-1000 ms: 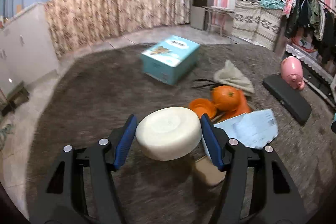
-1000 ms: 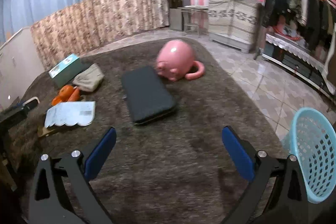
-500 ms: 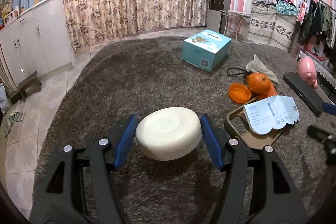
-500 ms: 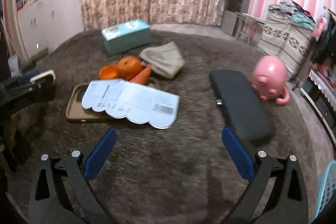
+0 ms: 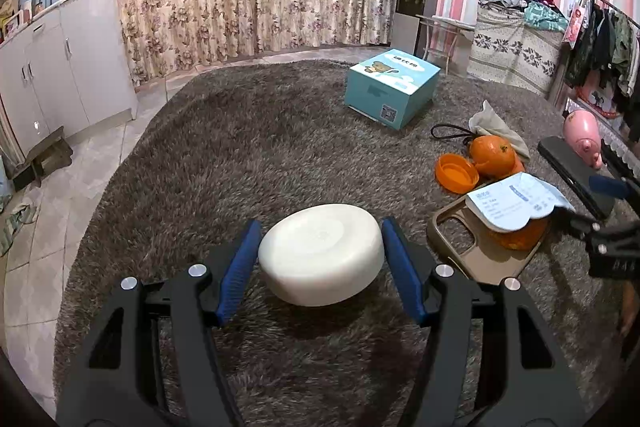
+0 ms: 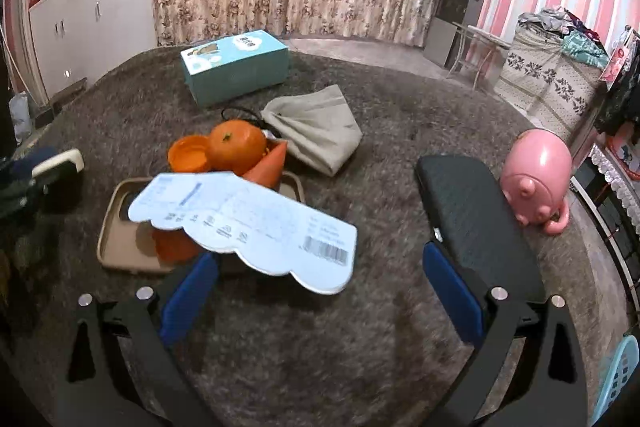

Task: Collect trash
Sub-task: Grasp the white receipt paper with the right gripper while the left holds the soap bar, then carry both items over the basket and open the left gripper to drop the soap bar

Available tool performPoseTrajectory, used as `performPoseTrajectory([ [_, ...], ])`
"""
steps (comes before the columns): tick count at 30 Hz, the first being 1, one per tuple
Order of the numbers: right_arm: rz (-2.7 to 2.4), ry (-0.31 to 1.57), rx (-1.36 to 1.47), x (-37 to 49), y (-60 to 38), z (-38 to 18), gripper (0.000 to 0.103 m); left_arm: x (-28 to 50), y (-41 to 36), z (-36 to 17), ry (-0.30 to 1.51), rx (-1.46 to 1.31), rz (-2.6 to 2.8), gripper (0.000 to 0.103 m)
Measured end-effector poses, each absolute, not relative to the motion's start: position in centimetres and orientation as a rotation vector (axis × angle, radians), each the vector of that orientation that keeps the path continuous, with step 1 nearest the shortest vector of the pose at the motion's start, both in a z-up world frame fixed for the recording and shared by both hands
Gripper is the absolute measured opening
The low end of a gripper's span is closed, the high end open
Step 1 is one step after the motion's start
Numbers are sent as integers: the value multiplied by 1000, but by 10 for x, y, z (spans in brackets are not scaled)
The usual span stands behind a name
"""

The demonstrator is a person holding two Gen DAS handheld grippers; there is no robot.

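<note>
Left wrist view: left gripper clamps white round puck above carpet; paper sheet hides much of tan phone case.

Right wrist view: right gripper gaping, empty, over carpet; sheet edge between fingers; orange scraps lie in case; blue basket cut off at frame edge.

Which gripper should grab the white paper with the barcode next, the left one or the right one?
The right. The right gripper is open and empty, with the paper sheet just ahead of its fingers. The left gripper is already shut on a white round container, away from the sheet.
</note>
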State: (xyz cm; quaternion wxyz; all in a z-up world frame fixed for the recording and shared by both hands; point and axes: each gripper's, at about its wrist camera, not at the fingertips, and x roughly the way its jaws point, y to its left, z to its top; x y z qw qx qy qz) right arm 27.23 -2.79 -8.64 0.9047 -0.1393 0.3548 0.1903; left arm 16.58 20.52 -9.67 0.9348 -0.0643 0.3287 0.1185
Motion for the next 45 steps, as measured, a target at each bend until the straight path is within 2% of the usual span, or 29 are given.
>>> performPoseTrajectory([
  [3, 416, 724, -298, 275, -21, -85, 89, 166, 205, -98, 674, -139, 240, 61],
  [5, 442, 729, -324, 275, -16, -87, 65, 167, 205, -98, 676, -142, 237, 61],
  [6, 454, 736, -334, 276, -14, -88, 60, 168, 204, -98, 677, -143, 236, 61],
  [8, 474, 741, -351, 274, -12, -89, 39, 168, 204, -98, 678, -140, 236, 61],
  [9, 480, 739, -357, 273, -12, -89, 35, 169, 204, -98, 680, -139, 234, 61],
  [10, 477, 733, -362, 273, -12, -89, 26, 169, 203, -98, 685, -137, 235, 61],
  [16, 463, 678, -332, 267, -30, -70, 5, 173, 205, -99, 692, -142, 231, 61],
  [20, 458, 665, -238, 258, -61, -51, 1, 174, 205, -99, 692, -139, 230, 61],
  [30, 346, 640, -12, 225, -166, -26, 1, 172, 176, -79, 643, -110, 192, 61],
  [39, 94, 570, 111, 193, -269, -10, 1, 185, 73, -30, 541, -40, 35, 61],
  [45, -110, 531, 96, 175, -332, -2, 1, 197, -8, -9, 508, 2, -92, 61],
])
